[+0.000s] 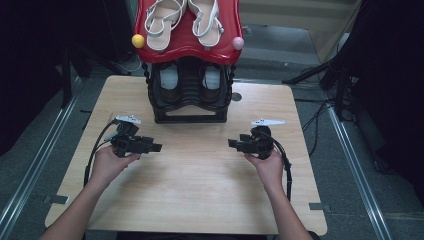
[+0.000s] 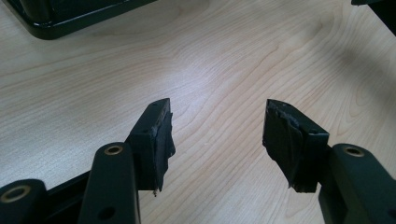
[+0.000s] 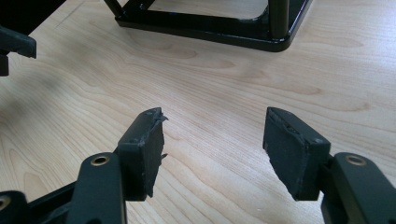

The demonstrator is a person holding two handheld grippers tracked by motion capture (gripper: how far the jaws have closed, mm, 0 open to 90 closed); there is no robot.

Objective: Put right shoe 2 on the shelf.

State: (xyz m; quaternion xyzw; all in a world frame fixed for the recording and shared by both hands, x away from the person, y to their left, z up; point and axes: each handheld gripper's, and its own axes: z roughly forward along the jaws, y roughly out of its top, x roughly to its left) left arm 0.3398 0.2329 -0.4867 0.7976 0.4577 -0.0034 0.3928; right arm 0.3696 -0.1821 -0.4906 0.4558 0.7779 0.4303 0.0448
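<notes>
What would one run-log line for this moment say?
left gripper: open, empty | right gripper: open, empty | both over table, facing each other | shoe rack: untouched | white sandals: on red top shelf

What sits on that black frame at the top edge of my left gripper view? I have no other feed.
Observer: It is a shoe rack; a pair of white sandals lies on its red top shelf.
Operator: Anything on the lower shelf?
Observer: Yes, a pair of dark shoes stands under the red shelf.
Operator: Where is the right gripper?
Observer: The right gripper hovers over the table, pointing at the left gripper, jaws open with nothing between them.
</notes>
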